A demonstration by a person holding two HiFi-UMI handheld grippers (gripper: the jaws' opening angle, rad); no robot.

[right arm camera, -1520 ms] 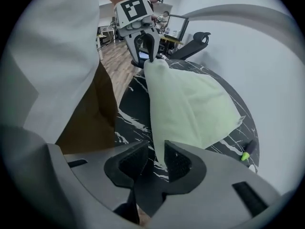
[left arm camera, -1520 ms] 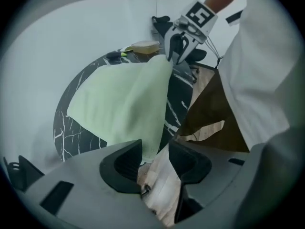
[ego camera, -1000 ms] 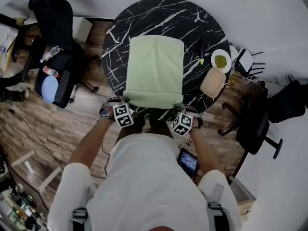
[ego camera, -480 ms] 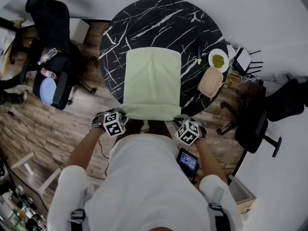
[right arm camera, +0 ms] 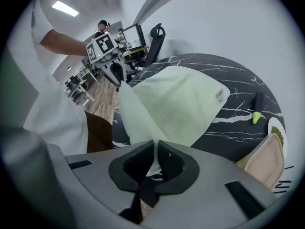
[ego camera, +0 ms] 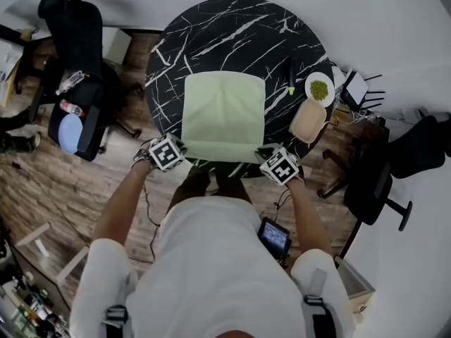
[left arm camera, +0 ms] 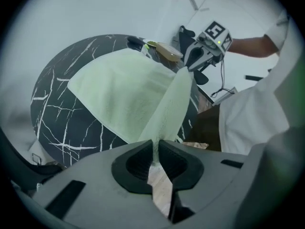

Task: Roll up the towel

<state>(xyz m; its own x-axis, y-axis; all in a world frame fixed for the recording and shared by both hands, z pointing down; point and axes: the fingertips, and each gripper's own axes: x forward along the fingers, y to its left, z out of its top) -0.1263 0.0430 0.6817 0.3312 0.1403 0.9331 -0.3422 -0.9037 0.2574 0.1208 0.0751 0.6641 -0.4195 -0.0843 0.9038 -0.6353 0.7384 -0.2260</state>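
Note:
A pale green towel (ego camera: 223,115) lies spread on the round black marble table (ego camera: 232,34), its near edge lifted off the table. My left gripper (ego camera: 180,146) is shut on the towel's near left corner (left arm camera: 164,123). My right gripper (ego camera: 264,152) is shut on the near right corner (right arm camera: 138,123). The near edge hangs taut between the two grippers, just above the table's near rim. In the left gripper view the right gripper (left arm camera: 193,63) shows at the far end of the raised edge. In the right gripper view the left gripper (right arm camera: 116,75) shows likewise.
At the table's right stand a white plate of green food (ego camera: 320,89), a beige dish (ego camera: 311,120) and a dark marker with a green tip (ego camera: 291,76). Office chairs (ego camera: 74,41) (ego camera: 380,182) flank the table. A device with a lit screen (ego camera: 275,236) is at the person's hip.
Both grippers dropped below the table's near edge, then rose and moved forward, lifting the towel's near edge. The towel's near part no longer hangs over the rim.

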